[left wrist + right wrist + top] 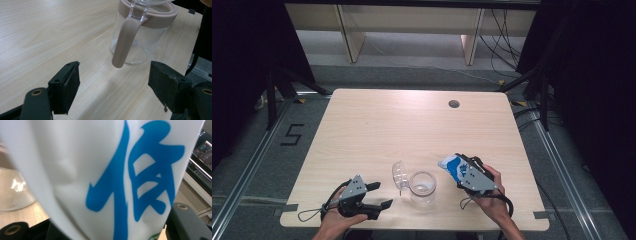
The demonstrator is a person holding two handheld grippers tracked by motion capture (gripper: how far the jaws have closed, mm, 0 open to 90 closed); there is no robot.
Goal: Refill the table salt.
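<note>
left claw (379,195) open, 9 o'clock of our jar (422,188) | left gripper view: jar's tan handle (125,42) | right claw (455,170) grips white-blue bag (452,167) | jar's contents: we cannot tell

A lab recording bay is suggested: black curtains (242,60) and floor cables (507,40) are seen around the worktop (412,125).

Clear glass jar (140,47) – dusty-pink rim and clasp, white bag (100,177) – bold blue character, pale wood-grain table (377,125)
</note>
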